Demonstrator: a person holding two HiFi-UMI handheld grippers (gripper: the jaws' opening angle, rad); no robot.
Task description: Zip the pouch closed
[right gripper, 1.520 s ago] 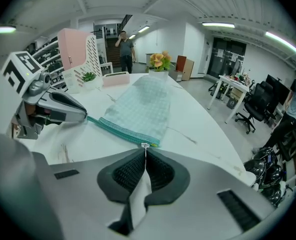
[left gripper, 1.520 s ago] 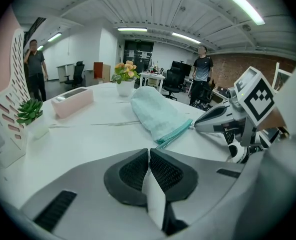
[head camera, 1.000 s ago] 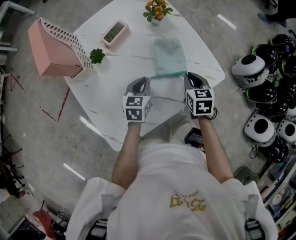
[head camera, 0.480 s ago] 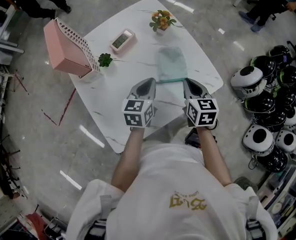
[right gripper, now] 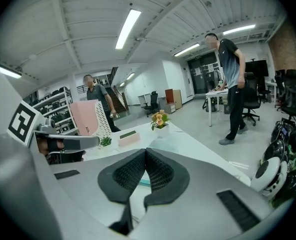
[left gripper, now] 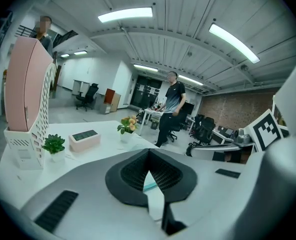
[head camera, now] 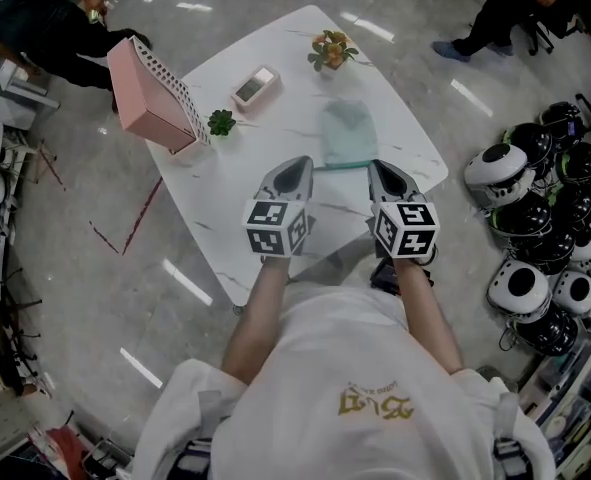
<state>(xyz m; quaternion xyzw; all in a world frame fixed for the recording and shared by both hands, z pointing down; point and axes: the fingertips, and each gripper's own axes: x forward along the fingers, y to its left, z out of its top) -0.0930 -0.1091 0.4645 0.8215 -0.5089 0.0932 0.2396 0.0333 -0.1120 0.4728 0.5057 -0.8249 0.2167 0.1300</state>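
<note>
Now your left gripper (head camera: 296,165) and right gripper (head camera: 381,167) are closed, empty; the pouch (head camera: 348,128) lies just above them in frame, zip edge crosswise, nearer the right.

In the head view the table (head camera: 225,208) fills the upper middle of the frame. The pouch (head camera: 348,133) lies on it right of centre, with the flower pot (head camera: 332,50) above it near the far corner. Left of the pot sits a clock (head camera: 255,87), at its lower left a small plant (head camera: 221,122), just beside the file rack (head camera: 153,93) at the table's upper-left edge. The left gripper (head camera: 300,161) and right gripper (head camera: 377,165) sit side by side at centre frame, at the pouch's lower corners. Helmets (head camera: 535,218) crowd the floor at the right edge
</note>
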